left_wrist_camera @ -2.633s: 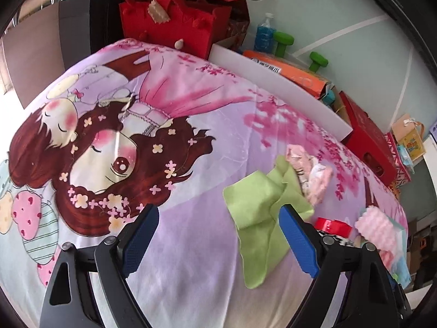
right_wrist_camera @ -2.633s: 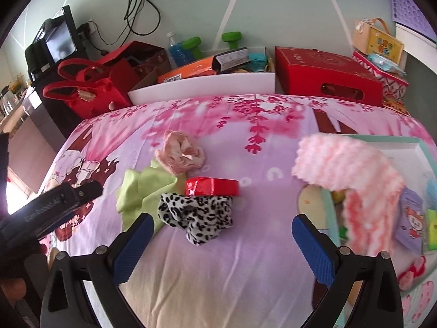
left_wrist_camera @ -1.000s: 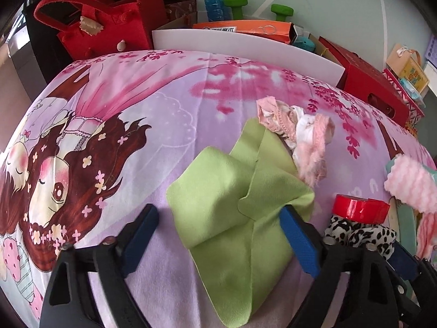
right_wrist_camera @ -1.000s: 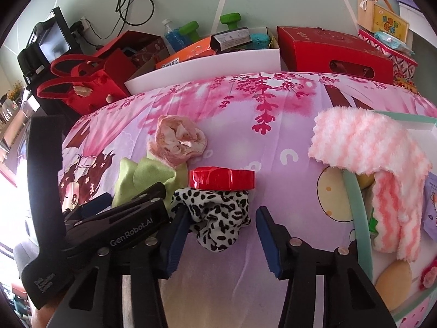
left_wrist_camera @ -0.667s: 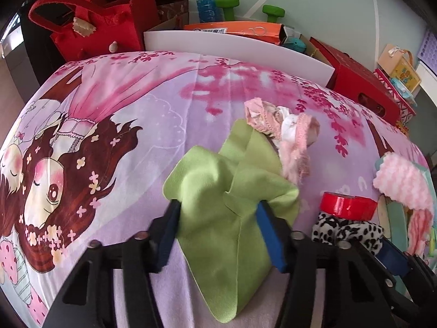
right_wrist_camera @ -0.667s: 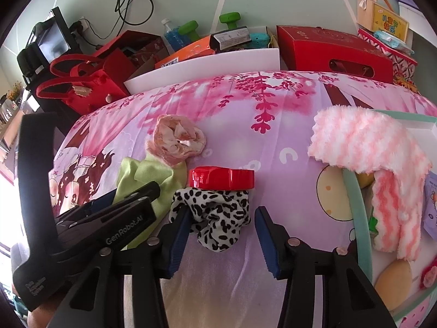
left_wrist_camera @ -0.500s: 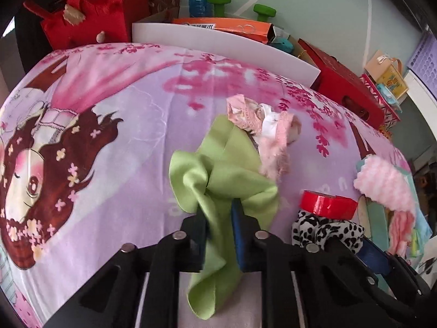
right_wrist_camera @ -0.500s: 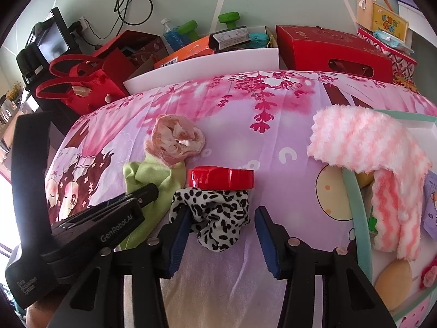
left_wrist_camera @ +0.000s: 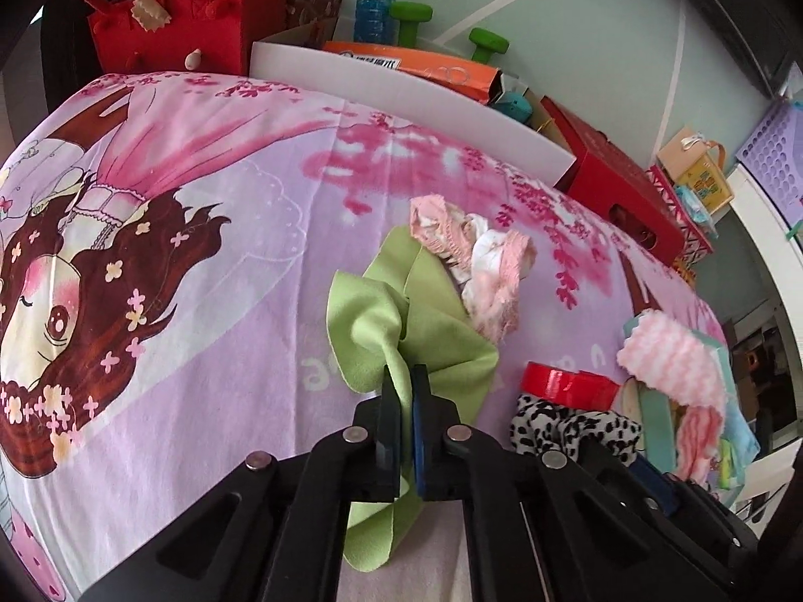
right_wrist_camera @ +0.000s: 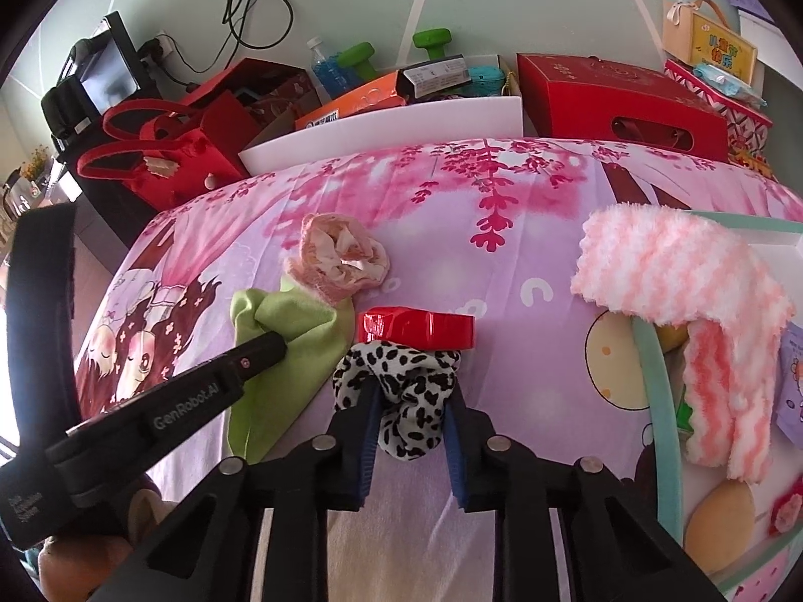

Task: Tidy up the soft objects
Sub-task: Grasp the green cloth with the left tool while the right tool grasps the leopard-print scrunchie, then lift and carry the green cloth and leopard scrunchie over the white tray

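Jaws of my left gripper [left_wrist_camera: 406,382] snapped together on the crumpled lime-green microfibre cloth [left_wrist_camera: 396,321]; right gripper [right_wrist_camera: 409,401] was closing around the leopard-print fabric scrunchie [right_wrist_camera: 401,386], both seemingly ready to lift.

Left hand-held gripper [left_wrist_camera: 405,376] clamped; right hand-held gripper [right_wrist_camera: 410,401] closing, both angled downward.

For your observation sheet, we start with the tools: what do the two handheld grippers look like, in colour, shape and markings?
Both are matt black plastic. The left gripper and the right gripper each have two angular arms with round silver rivets and blue pads on the inner faces. White lettering, "GenRobot.AI", runs along the left gripper's side, seen in the right wrist view. No cables or sleeves show.
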`<state>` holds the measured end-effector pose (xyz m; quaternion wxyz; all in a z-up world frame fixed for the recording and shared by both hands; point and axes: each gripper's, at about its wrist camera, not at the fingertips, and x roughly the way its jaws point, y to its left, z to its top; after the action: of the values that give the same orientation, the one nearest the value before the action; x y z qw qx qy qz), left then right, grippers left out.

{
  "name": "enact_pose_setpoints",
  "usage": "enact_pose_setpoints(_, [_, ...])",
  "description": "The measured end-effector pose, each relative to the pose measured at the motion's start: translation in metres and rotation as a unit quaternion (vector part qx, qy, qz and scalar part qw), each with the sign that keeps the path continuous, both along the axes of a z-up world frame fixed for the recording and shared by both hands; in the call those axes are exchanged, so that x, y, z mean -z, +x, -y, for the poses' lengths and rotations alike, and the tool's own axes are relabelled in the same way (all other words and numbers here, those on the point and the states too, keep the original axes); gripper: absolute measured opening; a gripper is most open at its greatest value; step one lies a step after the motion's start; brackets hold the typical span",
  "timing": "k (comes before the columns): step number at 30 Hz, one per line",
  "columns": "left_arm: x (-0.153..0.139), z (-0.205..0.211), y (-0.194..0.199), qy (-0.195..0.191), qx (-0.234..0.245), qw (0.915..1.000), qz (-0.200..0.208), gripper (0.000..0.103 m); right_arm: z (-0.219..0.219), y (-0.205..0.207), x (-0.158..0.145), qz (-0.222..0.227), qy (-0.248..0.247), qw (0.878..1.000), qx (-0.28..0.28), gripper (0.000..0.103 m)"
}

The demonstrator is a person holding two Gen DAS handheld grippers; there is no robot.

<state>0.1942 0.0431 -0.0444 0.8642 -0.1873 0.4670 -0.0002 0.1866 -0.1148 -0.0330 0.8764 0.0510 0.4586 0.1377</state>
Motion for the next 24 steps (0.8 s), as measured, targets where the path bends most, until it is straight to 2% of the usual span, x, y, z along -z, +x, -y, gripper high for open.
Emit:
enact_pose_setpoints(15, [-0.041, -0.006, -0.02, -0.013, 0.002, 0.998, 0.062, 0.002, 0.005, -0.012, -0.022, 0.024, 0.014, 1.0, -0.008, 0.019])
enact_pose_setpoints(24, [-0.091, -0.01, -0.045, -0.017, -0.002, 0.9902, 0.139, 0.002, 0.014, -0.029, -0.053, 0.071, 0.032, 0.997, -0.015, 0.019])
